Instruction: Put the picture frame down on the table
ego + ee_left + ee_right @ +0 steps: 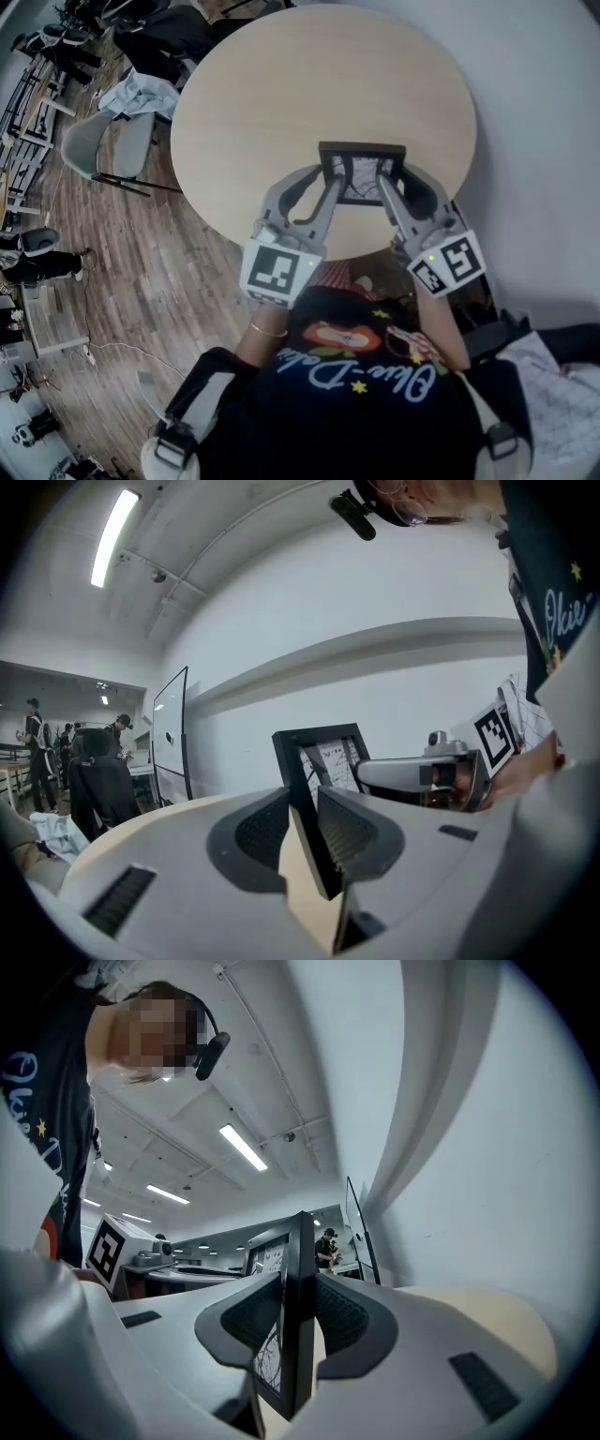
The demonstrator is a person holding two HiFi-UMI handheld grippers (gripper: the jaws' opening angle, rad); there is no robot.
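placement is the step in hand, as i judge it. the picture frame [361, 175] sits just below the middle of the head view, over the near part of the round desk [281, 94], carried between both claws. the left claw [328, 187] is closed on the frame's left side bar and the right claw [387, 192] on its right side bar. each gripper view confirms this: in the left gripper view the ribbed pads [262, 832] press on the black bar of the frame [317, 761], and in the right gripper view the bar [298, 1279] stands pinched edge-on between the pads [342, 1321]. the frame stands close to upright, its dark border and pale print facing the person. whether its lower edge already touches the desk i cannot tell; pale desk top shows beneath it in the left gripper view.

the next move probably calls for both claws to sink together at an even pace, so the frame meets the desk flat along its lower edge. only then should the claws part, one no sooner than the other, or the frame may tip.
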